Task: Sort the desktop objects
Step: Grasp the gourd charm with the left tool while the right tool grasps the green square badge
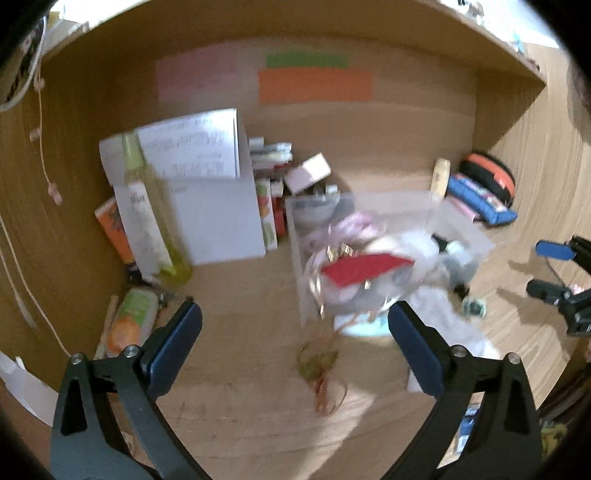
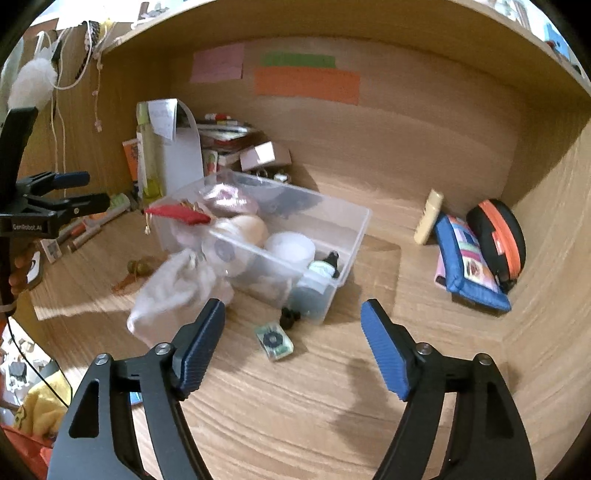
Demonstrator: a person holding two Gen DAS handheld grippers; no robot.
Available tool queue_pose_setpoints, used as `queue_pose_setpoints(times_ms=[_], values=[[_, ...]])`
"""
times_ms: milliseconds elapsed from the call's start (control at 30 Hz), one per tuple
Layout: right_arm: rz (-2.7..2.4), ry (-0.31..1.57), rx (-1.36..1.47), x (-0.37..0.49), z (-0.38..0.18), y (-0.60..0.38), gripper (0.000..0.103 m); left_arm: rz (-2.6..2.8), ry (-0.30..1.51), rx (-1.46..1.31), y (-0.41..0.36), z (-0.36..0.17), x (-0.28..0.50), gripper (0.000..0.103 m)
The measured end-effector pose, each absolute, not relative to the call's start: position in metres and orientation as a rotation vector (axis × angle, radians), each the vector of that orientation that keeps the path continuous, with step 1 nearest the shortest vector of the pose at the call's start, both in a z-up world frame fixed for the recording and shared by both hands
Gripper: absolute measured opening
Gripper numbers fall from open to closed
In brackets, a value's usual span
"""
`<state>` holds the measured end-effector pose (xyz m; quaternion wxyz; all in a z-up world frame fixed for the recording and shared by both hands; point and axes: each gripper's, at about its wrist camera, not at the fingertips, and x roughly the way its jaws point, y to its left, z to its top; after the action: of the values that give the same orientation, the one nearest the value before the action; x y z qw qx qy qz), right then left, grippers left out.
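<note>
A wooden desk (image 2: 295,406) with light oak grain sits inside a boxed alcove of the same brown wood. A back panel (image 2: 406,129) rises from the far edge of the desk, and a side panel closes each end: a left side panel (image 1: 66,221) and a right side panel (image 2: 554,240). A shelf board (image 2: 332,22) runs overhead and roofs the alcove. On the back panel, high up, are stuck three paper strips: a pink one (image 2: 218,62) toward the left, a green one (image 2: 299,60) beside it, and an orange one (image 2: 306,85) just under the green. Bright light shows above the shelf board; soft shadows fall across the desk's near part.
</note>
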<state>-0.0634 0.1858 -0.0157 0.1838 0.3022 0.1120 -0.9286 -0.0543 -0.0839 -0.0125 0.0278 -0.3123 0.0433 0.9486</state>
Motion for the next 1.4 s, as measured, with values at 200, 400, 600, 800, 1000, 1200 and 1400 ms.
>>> queue_pose_setpoints(times_ms=[200, 400, 600, 800, 1000, 1200, 1400], values=[[-2.591, 0.322, 0.949, -0.072, -0.039, 0.193, 0.081, 2.858, 0.178, -1.121, -0.088, -0.045, -0.064, 0.102], [-2.498, 0.3, 1.085, -0.088, -0.067, 0.192, 0.081, 2.796, 0.186, -1.237, -0.085, -0.076, -0.076, 0.102], [-2.45, 0.349, 1.116, -0.097, -0.078, 0.18, 0.081, 2.76, 0.199, -1.202, -0.078, -0.079, -0.084, 0.099], [-2.42, 0.32, 1.15, -0.113, -0.085, 0.175, 0.078, 2.704, 0.212, -1.253, -0.072, -0.086, -0.099, 0.076], [-2.4, 0.345, 1.146, -0.12, -0.086, 0.169, 0.053, 2.645, 0.173, -1.298, -0.072, -0.093, -0.107, 0.064], [-2.357, 0.345, 1.15, -0.123, -0.09, 0.162, 0.023, 2.667, 0.113, -1.306, -0.078, -0.092, -0.11, 0.044], [-2.345, 0.37, 1.107, -0.11, -0.088, 0.156, 0.022, 2.695, 0.093, -1.307, -0.085, -0.092, -0.109, 0.016]])
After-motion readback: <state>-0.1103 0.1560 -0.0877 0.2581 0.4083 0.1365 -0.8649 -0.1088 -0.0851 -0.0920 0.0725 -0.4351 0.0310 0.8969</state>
